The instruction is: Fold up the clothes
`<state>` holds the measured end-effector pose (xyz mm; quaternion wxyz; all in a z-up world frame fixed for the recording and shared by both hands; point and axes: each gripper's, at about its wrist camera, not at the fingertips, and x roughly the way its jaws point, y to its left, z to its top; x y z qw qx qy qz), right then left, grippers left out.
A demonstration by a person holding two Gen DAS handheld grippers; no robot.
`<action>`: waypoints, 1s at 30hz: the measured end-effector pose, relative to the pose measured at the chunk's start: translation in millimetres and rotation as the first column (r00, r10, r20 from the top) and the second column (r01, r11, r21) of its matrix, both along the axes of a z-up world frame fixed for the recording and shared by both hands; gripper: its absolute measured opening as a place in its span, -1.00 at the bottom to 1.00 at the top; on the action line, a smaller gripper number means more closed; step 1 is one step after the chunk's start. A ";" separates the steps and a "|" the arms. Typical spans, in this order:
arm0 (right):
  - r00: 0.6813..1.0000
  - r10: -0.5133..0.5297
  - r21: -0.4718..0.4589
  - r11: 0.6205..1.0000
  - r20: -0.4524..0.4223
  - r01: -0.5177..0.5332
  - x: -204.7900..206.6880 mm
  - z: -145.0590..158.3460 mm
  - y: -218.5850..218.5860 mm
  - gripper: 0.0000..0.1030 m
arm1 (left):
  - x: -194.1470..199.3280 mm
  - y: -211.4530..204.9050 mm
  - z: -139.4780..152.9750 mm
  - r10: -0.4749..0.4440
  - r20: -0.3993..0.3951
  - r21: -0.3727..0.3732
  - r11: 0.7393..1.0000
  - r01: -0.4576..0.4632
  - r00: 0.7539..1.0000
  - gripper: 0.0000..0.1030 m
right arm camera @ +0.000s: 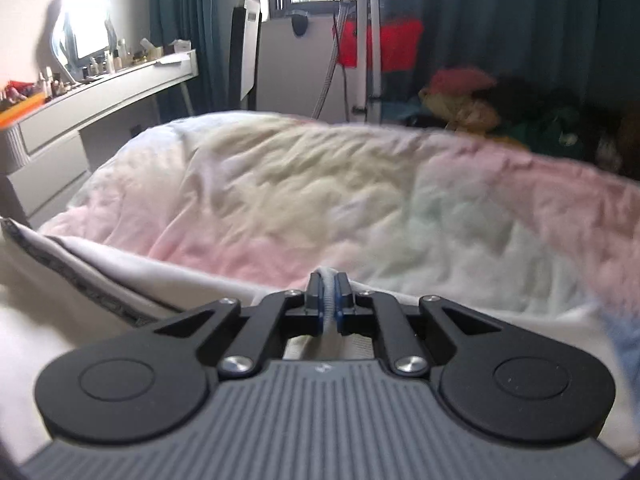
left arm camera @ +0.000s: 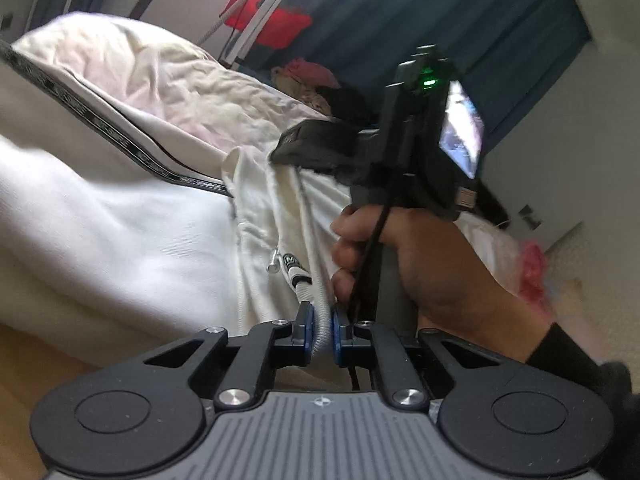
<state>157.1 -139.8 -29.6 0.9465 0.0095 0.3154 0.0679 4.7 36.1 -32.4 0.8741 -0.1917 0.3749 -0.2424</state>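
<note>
Both hand-held grippers clamped on the white garment's edge

Left hand-held gripper (left arm camera: pixel 321 322) and right hand-held gripper (right arm camera: pixel 329 295) each pinch a fold of the white garment (left arm camera: pixel 132 236), which lies across the bed's pastel duvet (right arm camera: pixel 320 188).

White garment (left arm camera: pixel 132 248) with black patterned stripe, drawcord; bunched, lifted off pastel bedspread (right arm camera: pixel 320 200)

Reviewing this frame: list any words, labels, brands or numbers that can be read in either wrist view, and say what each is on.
No text reads cleanly in either view.
Black tape stripe along the white garment: repeated lettering, too blurred to read.
Drawcord tip: small dark mark, too small to read.
Left claw body: a small emblem, not text.
Screen on the right claw device: only a blurred image.
Bottles on the dresser: labels too small.
</note>
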 end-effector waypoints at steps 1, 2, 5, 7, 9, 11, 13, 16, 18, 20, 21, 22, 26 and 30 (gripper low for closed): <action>1.000 0.001 -0.006 1.000 -0.018 -0.002 2.6 -8.1 1.2 -0.83 | 1.5 -3.7 -3.1 -0.004 -0.009 0.031 1.000 0.004 1.000 -0.80; 0.999 0.003 -0.013 1.000 -0.037 -0.003 5.3 -16.1 2.3 -0.83 | 3.5 -6.6 -6.0 -0.006 -0.019 0.057 0.998 0.007 1.000 -0.79; 0.998 -0.002 -0.007 1.000 -0.061 0.002 10.6 -32.1 2.9 -0.81 | 9.3 -10.6 -7.6 -0.010 -0.018 0.100 0.995 0.012 1.000 -0.75; 0.998 -0.009 0.007 1.000 -0.057 0.009 10.2 -29.6 0.9 -0.79 | 8.9 -11.6 -4.6 -0.016 -0.004 0.109 0.994 0.016 1.000 -0.73; 0.999 -0.012 0.015 1.000 -0.045 0.013 4.7 -21.1 -1.7 -0.79 | 5.1 -12.5 0.3 -0.023 0.016 0.120 0.993 0.021 1.000 -0.69; 1.000 -0.012 0.042 0.999 -0.018 0.012 -6.2 -5.1 -7.4 -0.78 | -1.0 -13.5 8.4 -0.026 0.046 0.142 0.990 0.020 0.999 -0.56; 1.000 -0.018 0.074 0.997 0.008 0.018 -18.4 12.5 -15.5 -0.74 | -10.9 -13.1 18.8 -0.025 0.091 0.159 0.987 0.011 0.996 -0.26; 0.998 -0.043 0.114 0.993 0.037 0.039 -40.4 43.2 -30.2 -0.35 | -28.3 -13.2 38.3 -0.030 0.172 0.179 0.984 -0.002 0.985 0.14; 0.995 -0.056 0.129 0.991 0.078 0.046 -63.1 64.8 -39.5 0.15 | -41.3 -14.2 52.8 -0.036 0.229 0.189 0.982 -0.008 0.973 0.33; 0.991 -0.063 0.132 0.990 0.121 0.047 -89.4 81.9 -48.1 0.32 | -55.1 -14.4 64.9 -0.036 0.277 0.194 0.981 -0.019 0.960 0.55; 0.989 -0.068 0.134 0.990 0.128 0.051 -101.6 83.3 -52.1 0.32 | -62.1 -15.0 70.4 -0.034 0.301 0.203 0.979 -0.029 0.953 0.58; 0.988 -0.073 0.137 0.989 0.134 0.055 -113.9 84.7 -56.0 0.32 | -69.3 -16.2 75.1 -0.033 0.324 0.218 0.975 -0.040 0.945 0.63; 0.983 -0.094 0.147 0.987 0.161 0.070 -162.8 90.4 -72.0 0.61 | -89.5 -20.1 84.9 -0.043 0.366 0.256 0.965 -0.056 0.930 0.76; 0.976 -0.114 0.158 0.984 0.187 0.085 -211.8 96.0 -87.9 0.62 | -100.8 -27.9 85.2 -0.054 0.383 0.261 0.964 -0.052 0.922 0.92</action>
